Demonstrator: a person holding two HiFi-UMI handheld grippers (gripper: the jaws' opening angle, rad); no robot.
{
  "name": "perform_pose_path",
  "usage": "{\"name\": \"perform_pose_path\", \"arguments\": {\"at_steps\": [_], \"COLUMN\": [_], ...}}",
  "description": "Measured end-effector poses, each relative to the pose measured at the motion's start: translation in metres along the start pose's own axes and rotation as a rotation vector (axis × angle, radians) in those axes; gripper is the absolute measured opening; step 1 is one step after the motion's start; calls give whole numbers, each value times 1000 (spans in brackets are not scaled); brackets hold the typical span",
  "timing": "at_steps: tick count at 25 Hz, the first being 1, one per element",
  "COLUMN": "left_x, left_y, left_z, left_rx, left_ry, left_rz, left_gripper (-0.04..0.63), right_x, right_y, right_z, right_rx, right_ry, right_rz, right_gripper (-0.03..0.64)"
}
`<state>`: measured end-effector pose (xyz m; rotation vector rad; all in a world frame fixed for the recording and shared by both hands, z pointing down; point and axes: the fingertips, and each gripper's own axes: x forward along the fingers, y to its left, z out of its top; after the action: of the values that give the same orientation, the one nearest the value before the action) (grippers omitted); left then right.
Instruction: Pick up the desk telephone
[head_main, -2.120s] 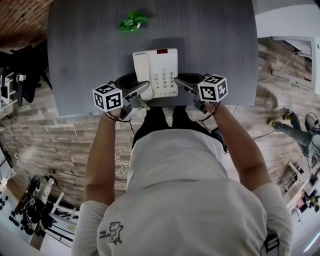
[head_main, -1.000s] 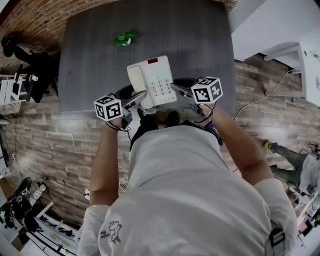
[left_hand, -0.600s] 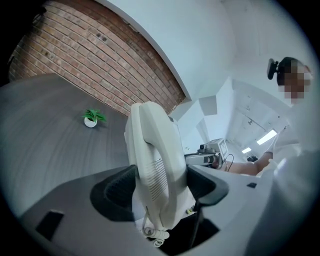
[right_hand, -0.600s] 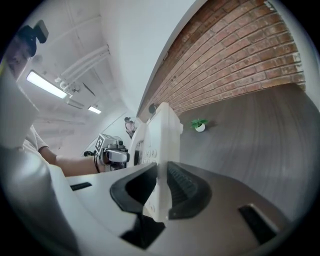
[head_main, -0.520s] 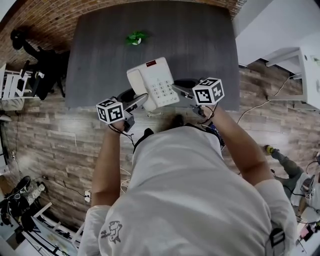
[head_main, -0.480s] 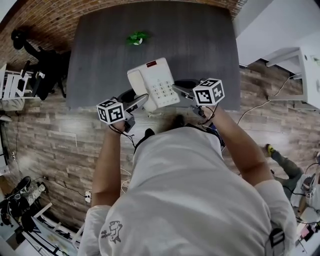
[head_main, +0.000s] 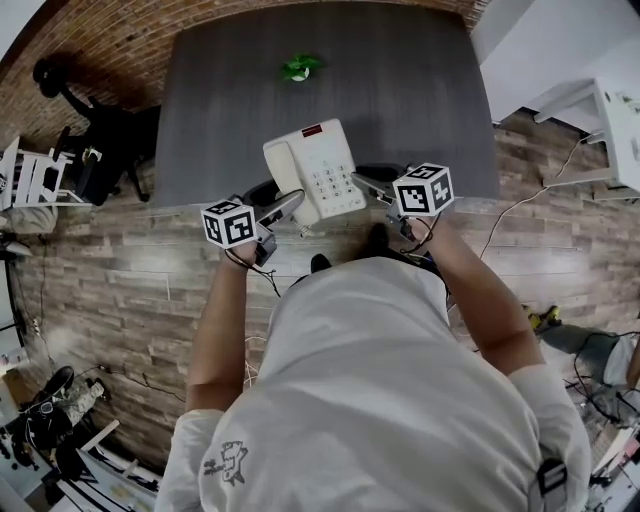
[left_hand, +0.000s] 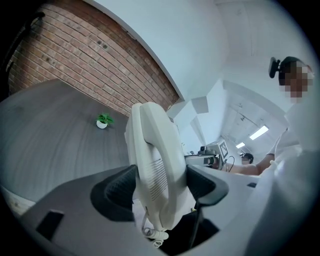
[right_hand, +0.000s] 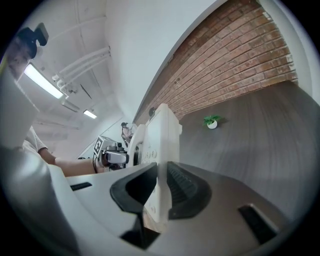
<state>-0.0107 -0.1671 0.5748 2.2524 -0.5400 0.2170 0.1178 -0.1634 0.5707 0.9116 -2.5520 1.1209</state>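
Observation:
The white desk telephone (head_main: 315, 170), with its handset on the left and keypad on the right, hangs between my two grippers above the near edge of the dark grey desk (head_main: 420, 90). My left gripper (head_main: 290, 203) is shut on its handset side; in the left gripper view the handset (left_hand: 155, 165) fills the gap between the black pads (left_hand: 117, 192). My right gripper (head_main: 362, 182) is shut on the telephone's thin right edge (right_hand: 161, 150), which stands pinched between its jaws. A coiled cord end (left_hand: 152, 235) dangles under the handset.
A small green plant in a white pot (head_main: 298, 68) stands at the far side of the desk. A brick wall (head_main: 90, 40) runs behind it. Wood-plank floor (head_main: 120, 280) lies below, with a black chair (head_main: 95, 130) at the left and white furniture (head_main: 600, 90) at the right.
The telephone has left its spot on the desk and come back toward the near edge, carried by both grippers. The head view has shifted so the desk sits farther away.

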Motion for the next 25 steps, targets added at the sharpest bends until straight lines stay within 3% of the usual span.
{"name": "perform_pose_path", "arguments": {"at_steps": [12, 25], "left_x": [-44, -47], "left_y": [-8, -22], "left_z": [-43, -45], "left_rx": [64, 64], "left_ry": [102, 115], "left_rz": [-89, -93], "left_gripper": [333, 332], "right_x": [3, -9], "right_y": [52, 61], "right_z": [-64, -68], "right_rx": [70, 90], "right_ry": [-79, -76], "right_rz": [-103, -113], "right_gripper": [67, 67]}}
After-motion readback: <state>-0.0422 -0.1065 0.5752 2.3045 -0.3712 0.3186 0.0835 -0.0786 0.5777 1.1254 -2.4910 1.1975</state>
